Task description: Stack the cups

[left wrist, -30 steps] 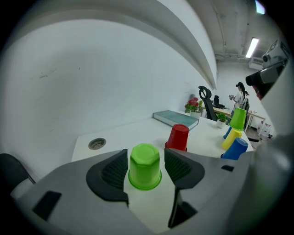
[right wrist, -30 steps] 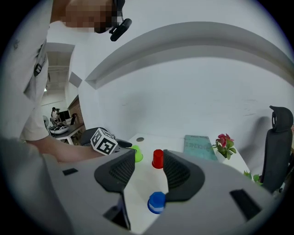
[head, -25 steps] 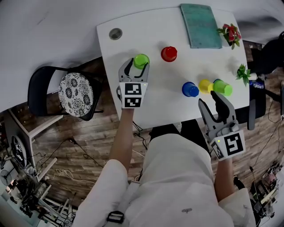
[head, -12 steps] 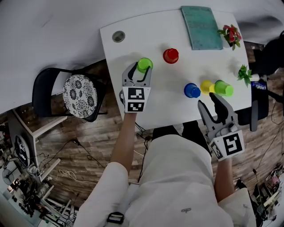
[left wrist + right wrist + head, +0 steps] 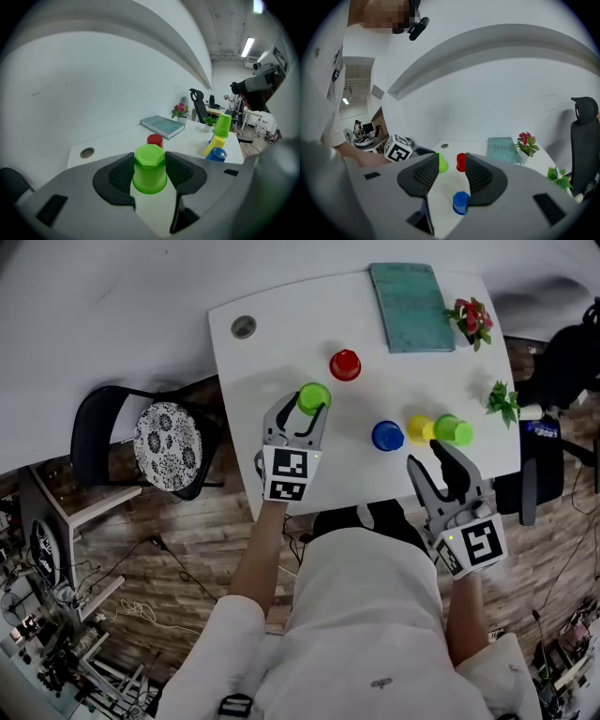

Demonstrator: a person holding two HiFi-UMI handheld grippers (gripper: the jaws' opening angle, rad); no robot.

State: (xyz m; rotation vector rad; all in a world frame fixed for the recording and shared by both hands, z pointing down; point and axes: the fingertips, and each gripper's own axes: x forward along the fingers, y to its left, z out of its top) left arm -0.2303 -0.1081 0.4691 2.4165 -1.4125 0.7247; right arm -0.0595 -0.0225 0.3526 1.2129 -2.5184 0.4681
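Observation:
My left gripper [image 5: 305, 411] is shut on an upside-down green cup [image 5: 313, 397], with its pads against the cup's sides [image 5: 149, 168]. A red cup [image 5: 345, 364] stands just beyond it. A blue cup [image 5: 387, 435], a yellow cup [image 5: 418, 429] and a second green cup [image 5: 453, 429] form a row on the table's right. My right gripper [image 5: 428, 461] hovers at the near edge just short of that row. Its jaws are closing with nothing between them. In the right gripper view the blue cup [image 5: 461, 202] sits ahead by the right jaw.
On the white table [image 5: 281, 343] a teal book [image 5: 411, 294] lies at the far edge beside a red-flowered plant [image 5: 469, 317]. A small green plant [image 5: 502, 401] stands at the right edge, and a cable grommet [image 5: 244, 327] is at the far left. A black chair [image 5: 141, 437] stands to the left of the table.
The left gripper's jaws have closed onto the green cup and carried it rightward, nearer the red cup. The right gripper's jaws have narrowed a little while it has stayed by the cup row.

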